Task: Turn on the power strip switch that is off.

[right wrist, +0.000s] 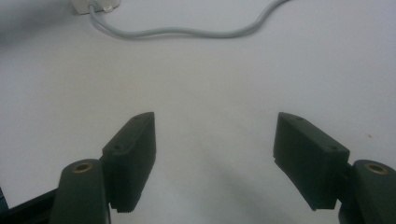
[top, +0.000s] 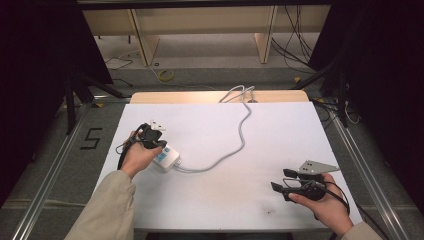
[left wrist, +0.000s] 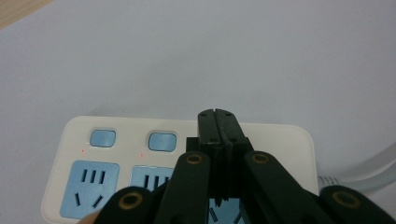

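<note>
Left gripper view: left gripper closed over power strip.

Power strip on the left part of the bench, its cable winding to the far edge, left gripper directly above the strip, right gripper well apart over the near right corner.
</note>
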Motion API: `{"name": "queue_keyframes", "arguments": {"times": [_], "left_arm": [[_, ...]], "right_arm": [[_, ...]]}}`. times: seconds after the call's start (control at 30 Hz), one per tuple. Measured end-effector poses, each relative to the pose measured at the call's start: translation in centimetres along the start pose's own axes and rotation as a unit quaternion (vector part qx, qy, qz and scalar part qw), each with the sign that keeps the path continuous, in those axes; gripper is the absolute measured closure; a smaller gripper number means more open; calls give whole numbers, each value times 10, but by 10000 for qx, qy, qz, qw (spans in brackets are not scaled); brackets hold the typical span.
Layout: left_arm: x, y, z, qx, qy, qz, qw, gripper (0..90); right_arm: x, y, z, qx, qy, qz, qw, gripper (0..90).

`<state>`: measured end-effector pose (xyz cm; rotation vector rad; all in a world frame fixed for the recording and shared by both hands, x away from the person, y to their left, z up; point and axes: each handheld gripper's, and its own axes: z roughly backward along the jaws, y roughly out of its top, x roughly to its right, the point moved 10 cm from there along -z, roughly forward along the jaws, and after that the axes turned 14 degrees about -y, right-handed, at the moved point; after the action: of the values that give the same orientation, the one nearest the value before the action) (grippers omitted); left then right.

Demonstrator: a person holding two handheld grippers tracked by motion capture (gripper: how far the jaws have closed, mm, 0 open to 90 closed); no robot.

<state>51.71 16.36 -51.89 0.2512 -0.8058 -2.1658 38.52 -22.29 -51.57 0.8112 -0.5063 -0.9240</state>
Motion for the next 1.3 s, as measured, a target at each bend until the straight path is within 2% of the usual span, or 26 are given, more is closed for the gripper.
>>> {"name": "queue_keyframes", "arguments": {"times": [1.3], "left_arm": [[5, 0, -12, -356, 0, -154, 9992, 899]], "right_arm": [[0, -1, 0, -14, 8, -4, 10000, 304]]}}
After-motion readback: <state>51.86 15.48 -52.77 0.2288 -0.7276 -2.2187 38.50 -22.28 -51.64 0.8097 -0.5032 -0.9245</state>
